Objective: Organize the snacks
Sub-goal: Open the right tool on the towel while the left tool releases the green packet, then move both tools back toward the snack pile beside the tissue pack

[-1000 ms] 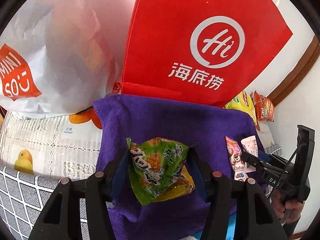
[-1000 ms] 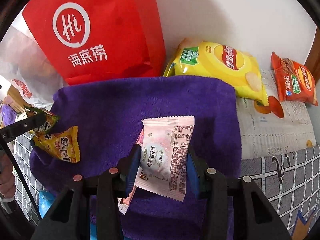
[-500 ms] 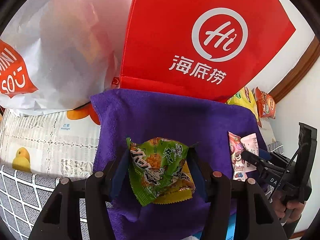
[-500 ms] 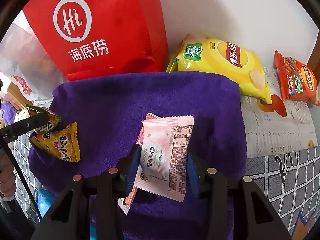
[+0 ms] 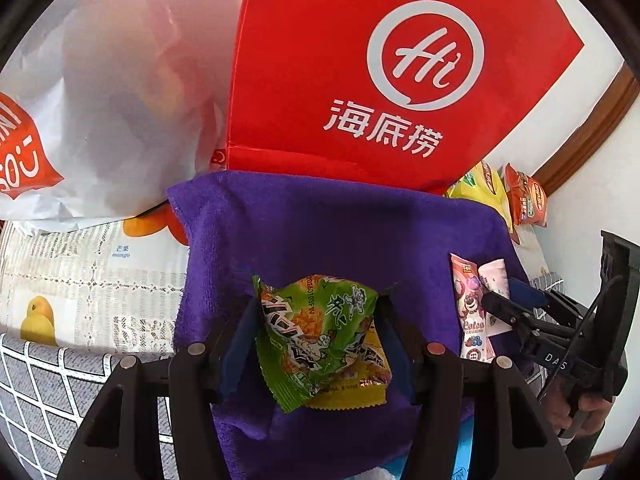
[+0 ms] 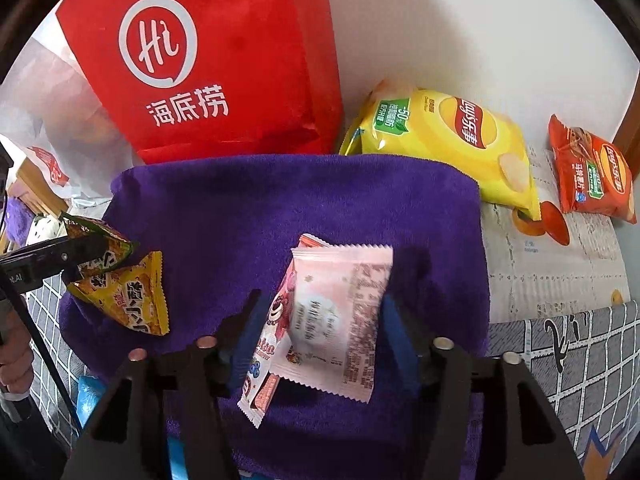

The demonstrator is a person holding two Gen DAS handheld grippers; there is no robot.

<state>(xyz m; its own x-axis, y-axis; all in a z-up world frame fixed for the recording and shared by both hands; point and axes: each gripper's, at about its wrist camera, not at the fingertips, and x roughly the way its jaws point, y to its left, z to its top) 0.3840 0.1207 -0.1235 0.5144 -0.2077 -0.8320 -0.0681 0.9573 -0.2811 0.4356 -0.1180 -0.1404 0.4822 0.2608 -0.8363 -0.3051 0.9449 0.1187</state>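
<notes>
My left gripper (image 5: 316,320) is shut on a green snack packet (image 5: 316,328) with a yellow packet (image 5: 360,384) behind it, held above the purple towel (image 5: 340,232). In the right wrist view the left gripper (image 6: 72,252) shows at the left with the green packet (image 6: 102,246) and the yellow packet (image 6: 128,300). My right gripper (image 6: 320,320) is shut on a pale pink packet (image 6: 340,316) and a pink bear-print packet (image 6: 276,320) above the towel (image 6: 280,204). Both also show in the left wrist view (image 5: 476,308).
A red paper bag (image 6: 208,64) stands behind the towel, a white plastic bag (image 5: 100,92) to its left. A yellow chip bag (image 6: 452,140) and an orange chip bag (image 6: 592,172) lie at the right on a fruit-print cloth (image 6: 560,272). A grey grid cloth (image 5: 36,384) covers the front.
Both grippers have moved a little forward and down toward the towel, still holding their packets. The red bag looms larger.
</notes>
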